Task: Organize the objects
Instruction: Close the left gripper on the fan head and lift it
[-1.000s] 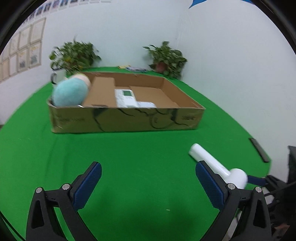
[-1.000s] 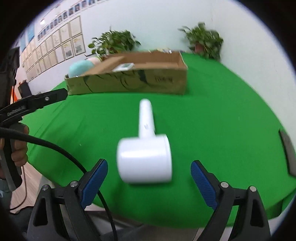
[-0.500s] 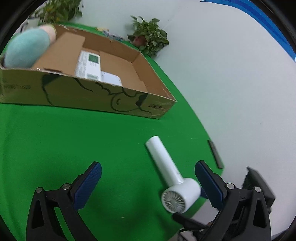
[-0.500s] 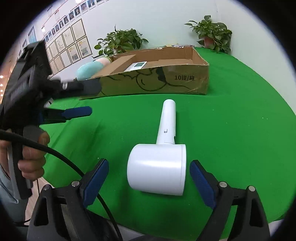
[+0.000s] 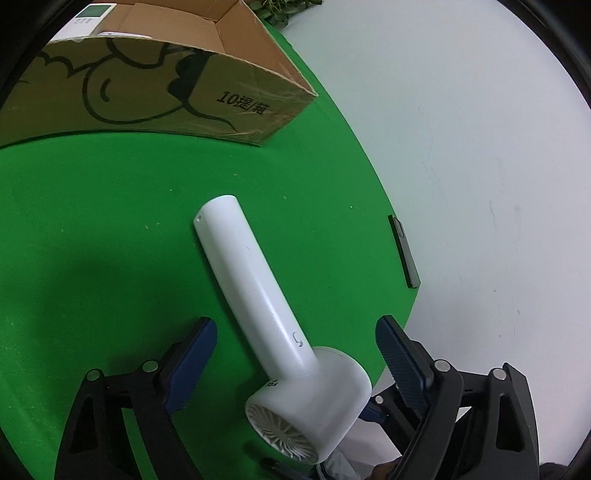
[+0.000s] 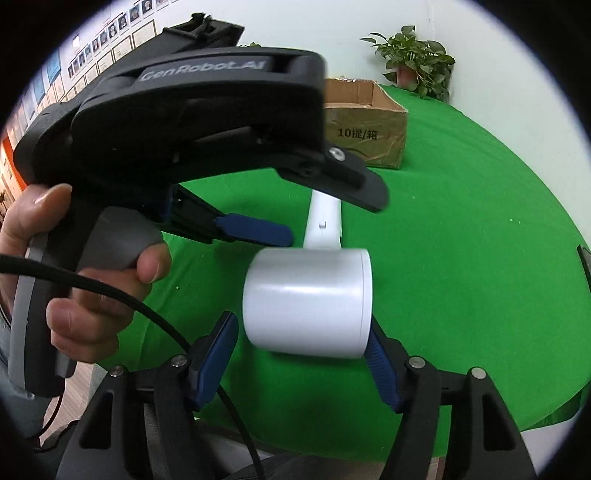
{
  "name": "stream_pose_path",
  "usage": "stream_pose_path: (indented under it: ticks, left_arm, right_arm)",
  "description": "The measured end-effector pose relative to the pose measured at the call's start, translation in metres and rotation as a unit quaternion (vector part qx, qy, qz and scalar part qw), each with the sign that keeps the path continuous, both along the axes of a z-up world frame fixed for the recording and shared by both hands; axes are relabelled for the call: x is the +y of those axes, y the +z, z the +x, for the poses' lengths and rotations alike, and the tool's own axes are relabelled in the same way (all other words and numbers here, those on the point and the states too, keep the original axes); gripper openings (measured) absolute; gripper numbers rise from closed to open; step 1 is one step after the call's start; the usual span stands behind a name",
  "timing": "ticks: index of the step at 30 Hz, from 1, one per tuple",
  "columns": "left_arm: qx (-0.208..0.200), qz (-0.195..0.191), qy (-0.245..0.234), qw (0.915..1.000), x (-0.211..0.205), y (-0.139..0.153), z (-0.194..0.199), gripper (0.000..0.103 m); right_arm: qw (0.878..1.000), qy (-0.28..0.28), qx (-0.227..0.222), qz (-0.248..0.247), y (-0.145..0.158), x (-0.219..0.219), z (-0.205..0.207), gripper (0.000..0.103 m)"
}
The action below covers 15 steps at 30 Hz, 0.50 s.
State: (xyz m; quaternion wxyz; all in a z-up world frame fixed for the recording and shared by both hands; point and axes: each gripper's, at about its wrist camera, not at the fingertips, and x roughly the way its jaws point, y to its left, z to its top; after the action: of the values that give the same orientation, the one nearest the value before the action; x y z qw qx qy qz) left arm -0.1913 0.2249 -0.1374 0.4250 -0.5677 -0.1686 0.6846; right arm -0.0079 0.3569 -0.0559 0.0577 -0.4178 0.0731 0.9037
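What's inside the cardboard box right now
In the left wrist view, the cardboard box shows a white device with a green screen inside; the near wall hides the rest.

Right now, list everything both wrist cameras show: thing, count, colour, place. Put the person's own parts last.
hair dryer: 1, white, lying on the table near its front edge, handle toward the box
cardboard box: 1, brown, open-topped, farther back on the table
remote control: 1, white, inside the box
flat bar: 1, dark, at the table's right edge
table: 1, green-covered
potted plant: 1, green, behind the box
framed pictures: several, on the left wall
left gripper: 1, black with blue pads, open astride the dryer's handle
right gripper: 1, same colours, right pad touching the dryer's head
hand: 1, holding the left gripper's grip
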Motion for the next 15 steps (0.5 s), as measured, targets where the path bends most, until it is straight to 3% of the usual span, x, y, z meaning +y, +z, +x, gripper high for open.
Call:
stream_pose_path:
  ticks: [3, 4, 10, 15]
  left_arm:
    - [-0.002, -0.005, 0.003, 1.0000, 0.001, -0.004, -0.009, 0.070]
    - [-0.003, -0.009, 0.000, 1.0000, 0.002, -0.005, -0.009, 0.061]
    - [-0.003, -0.030, 0.002, 0.9995, 0.000, -0.011, -0.014, 0.038]
    - [-0.012, -0.018, 0.011, 0.9997, -0.016, -0.016, -0.001, 0.037]
  right_arm:
    - [1.000, -0.006, -0.004, 0.001, -0.004, 0.002, 0.000, 0.057]
    - [1.000, -0.004, -0.004, 0.002, -0.004, 0.002, 0.000, 0.057]
    - [1.000, 0.001, -0.007, 0.014, -0.006, -0.001, 0.007, 0.056]
    - [1.000, 0.014, -0.012, 0.016, -0.007, -0.006, 0.021, 0.057]
